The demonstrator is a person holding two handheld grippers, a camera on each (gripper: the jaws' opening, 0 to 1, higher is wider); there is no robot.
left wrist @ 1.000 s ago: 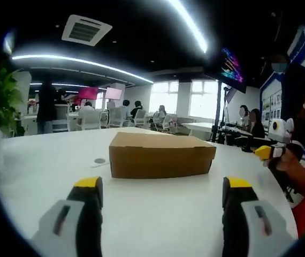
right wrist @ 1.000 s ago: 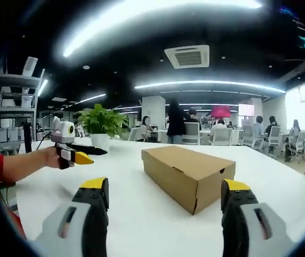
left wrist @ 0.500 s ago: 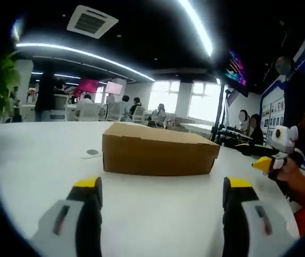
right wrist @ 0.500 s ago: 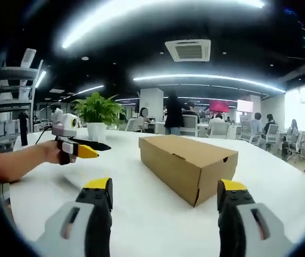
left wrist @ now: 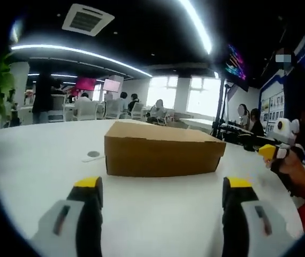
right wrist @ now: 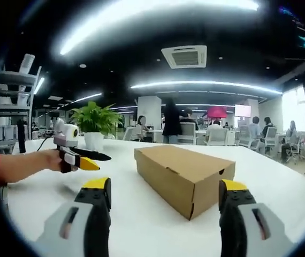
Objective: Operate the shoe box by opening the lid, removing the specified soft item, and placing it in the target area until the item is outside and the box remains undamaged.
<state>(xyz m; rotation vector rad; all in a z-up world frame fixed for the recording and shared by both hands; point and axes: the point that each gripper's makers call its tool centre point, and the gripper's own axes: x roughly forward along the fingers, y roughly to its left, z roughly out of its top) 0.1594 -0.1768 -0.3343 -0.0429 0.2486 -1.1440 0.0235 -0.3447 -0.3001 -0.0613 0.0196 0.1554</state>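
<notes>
1. Left gripper view: left claw [left wrist: 162, 187] jaws spread wide, nothing between them. Shoe box [left wrist: 163, 154] sits on the white desk [left wrist: 35, 160] straight ahead, lid shut, one long side facing this claw, long axis running across the view.
2. Right claw [left wrist: 266, 151] enters from the right, held in a hand [left wrist: 291, 166], off the box's right end and apart from it.
3. Right gripper view: right claw [right wrist: 164, 190] jaws wide apart, empty. Box [right wrist: 184, 174] ahead, near corner towards it, long axis angling away to the left.
4. Judgement: neither claw touches the box; the left faces the long lid edge squarely, so it looks better placed to lift.
</notes>
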